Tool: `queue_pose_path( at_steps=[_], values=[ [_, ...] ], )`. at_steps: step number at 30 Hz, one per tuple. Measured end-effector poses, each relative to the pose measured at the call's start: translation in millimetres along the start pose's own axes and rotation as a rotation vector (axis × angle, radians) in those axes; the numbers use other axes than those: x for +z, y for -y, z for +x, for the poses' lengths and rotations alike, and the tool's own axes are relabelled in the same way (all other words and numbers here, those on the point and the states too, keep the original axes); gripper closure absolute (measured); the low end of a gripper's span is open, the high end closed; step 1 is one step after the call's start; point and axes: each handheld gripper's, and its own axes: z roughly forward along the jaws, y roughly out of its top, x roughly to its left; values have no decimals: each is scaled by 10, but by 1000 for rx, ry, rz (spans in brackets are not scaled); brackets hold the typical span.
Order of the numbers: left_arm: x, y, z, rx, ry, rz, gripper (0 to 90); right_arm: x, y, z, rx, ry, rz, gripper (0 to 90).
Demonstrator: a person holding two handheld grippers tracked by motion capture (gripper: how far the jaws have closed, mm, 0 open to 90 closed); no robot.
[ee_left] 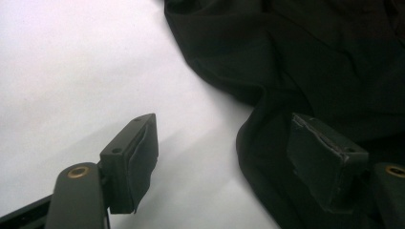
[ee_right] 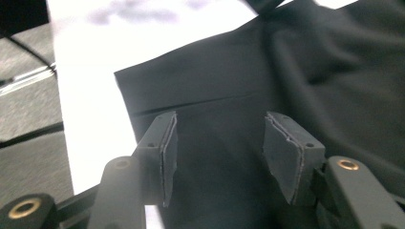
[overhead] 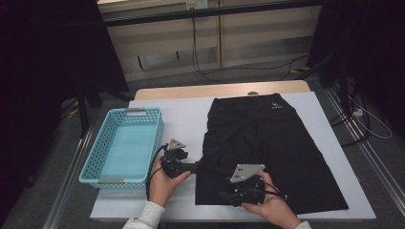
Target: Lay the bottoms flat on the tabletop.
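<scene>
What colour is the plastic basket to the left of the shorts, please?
The basket is light blue, a turquoise shade, with grey handles; the high view shows it best.

Only one mark: a small white logo print on the black shorts (overhead: 267, 143), on the waistband near the 12 o'clock edge of the garment, slightly toward 1 o'clock. Too small and blurred to read (could be a round emblem with a short word under it, can't tell letters). Nothing legible anywhere else.
</scene>
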Motion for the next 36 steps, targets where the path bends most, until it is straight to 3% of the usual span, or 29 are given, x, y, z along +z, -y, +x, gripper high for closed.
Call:
queue_pose_path(
  at_steps=[3, 8, 9, 11, 15, 22, 29, 33, 36],
  values=[
    [-12, -6, 4, -2, 3, -3, 264, 102, 34, 43, -21, -29, 27, 386],
    [-6, -1, 6, -5, 1, -1, 263, 104, 29, 81, -43, -33, 37, 426],
    [-3, 0, 2, -5, 4, 0, 263, 100, 28, 83, -45, -32, 40, 480],
    [-4, -2, -5, -3, 5, -1, 263, 78, 21, 87, -41, -41, 45, 679],
    [-5, -4, -1, -3, 3, -3, 262, 68, 26, 88, -37, -60, 47, 870],
    [-9, -16, 20, -16, 8, -11, 260, 39, 21, 87, -28, -78, 60, 887],
    [54, -39, 8, -30, 16, -12, 280, -20, 54, 119, -23, -130, 75, 888],
    [116, -57, -8, -16, 20, 0, 378, -40, 68, 117, -22, -145, 77, 888],
    [156, -68, -9, -42, 31, -10, 498, -55, 76, 114, -19, -147, 80, 888]
  ],
)
